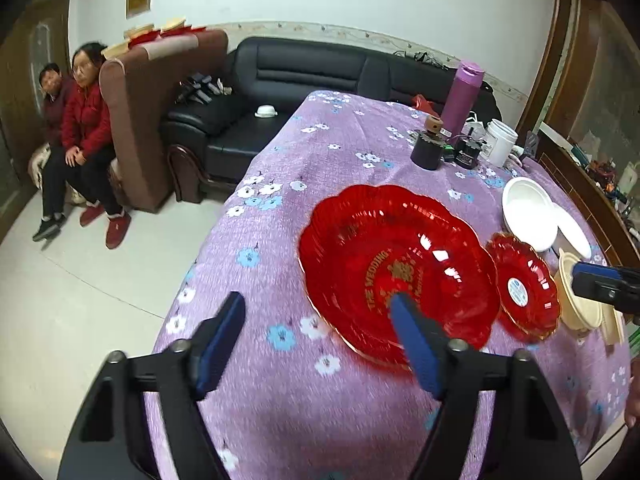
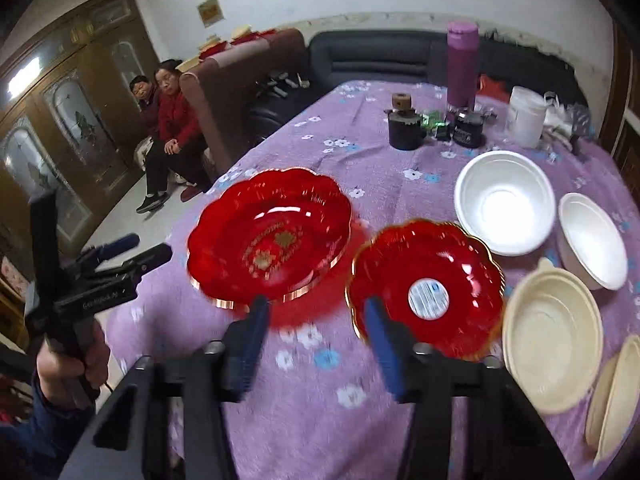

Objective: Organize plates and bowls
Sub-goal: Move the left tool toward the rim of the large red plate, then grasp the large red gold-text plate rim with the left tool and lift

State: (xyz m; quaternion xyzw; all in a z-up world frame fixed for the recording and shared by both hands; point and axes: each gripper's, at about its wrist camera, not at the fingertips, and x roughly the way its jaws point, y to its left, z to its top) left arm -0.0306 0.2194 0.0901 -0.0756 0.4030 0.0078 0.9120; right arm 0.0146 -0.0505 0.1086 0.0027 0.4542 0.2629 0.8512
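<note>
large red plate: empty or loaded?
Empty. The large red plate sits flat on the purple tablecloth with its gold lettering fully exposed in both views; nothing lies in it.

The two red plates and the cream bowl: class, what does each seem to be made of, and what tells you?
Large red plate and small red plate: probably glossy translucent plastic or glass, given sharp highlights and gilt rims. Cream bowl: matte, likely moulded pulp or plastic, showing no glare.
</note>
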